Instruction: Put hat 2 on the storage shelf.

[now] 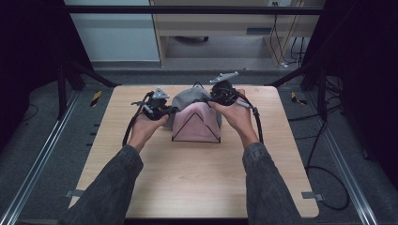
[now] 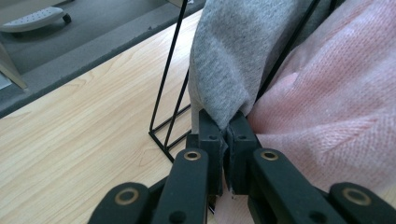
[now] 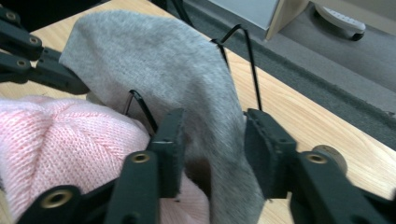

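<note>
A pale wood-grain tabletop (image 1: 197, 183) with rounded corners stands in the middle of a dim room, its surface evenly lit from above. Grey carpeted floor (image 1: 51, 122) surrounds it. Metal rails (image 1: 35, 159) run along the floor on both sides of the tabletop, and black stand legs (image 1: 70, 75) rise at the left and right, with a dark horizontal bar (image 1: 187, 9) spanning the top. Yellow-and-black striped tape (image 1: 95, 97) marks the floor near the far corners. Black cables (image 1: 328, 183) loop across the floor at the right. Behind, a light wooden cabinet (image 1: 225, 26) stands beside a pale wall panel (image 1: 117, 37), with more cables hanging at its right end.
</note>
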The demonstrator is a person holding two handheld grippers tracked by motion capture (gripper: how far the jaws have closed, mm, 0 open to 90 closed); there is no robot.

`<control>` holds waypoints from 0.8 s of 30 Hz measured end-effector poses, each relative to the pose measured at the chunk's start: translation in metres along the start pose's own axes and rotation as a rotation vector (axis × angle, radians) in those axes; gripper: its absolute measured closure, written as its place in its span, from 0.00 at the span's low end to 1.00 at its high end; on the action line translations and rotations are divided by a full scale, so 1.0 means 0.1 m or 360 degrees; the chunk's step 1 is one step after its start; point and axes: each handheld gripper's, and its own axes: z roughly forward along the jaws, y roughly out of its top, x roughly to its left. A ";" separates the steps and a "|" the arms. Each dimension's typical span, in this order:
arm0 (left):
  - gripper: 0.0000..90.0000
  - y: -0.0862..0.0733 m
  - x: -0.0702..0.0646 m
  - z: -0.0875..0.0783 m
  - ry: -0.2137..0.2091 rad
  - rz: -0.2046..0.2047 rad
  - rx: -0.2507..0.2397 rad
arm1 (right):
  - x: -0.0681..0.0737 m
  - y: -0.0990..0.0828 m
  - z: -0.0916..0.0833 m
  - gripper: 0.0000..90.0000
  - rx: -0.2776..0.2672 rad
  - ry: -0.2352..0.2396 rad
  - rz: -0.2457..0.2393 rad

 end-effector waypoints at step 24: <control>0.68 -0.06 -0.07 -0.02 0.0068 -0.0046 -0.0002 | -0.18 -0.12 -0.30 0.43 -0.0086 -0.0129 0.0138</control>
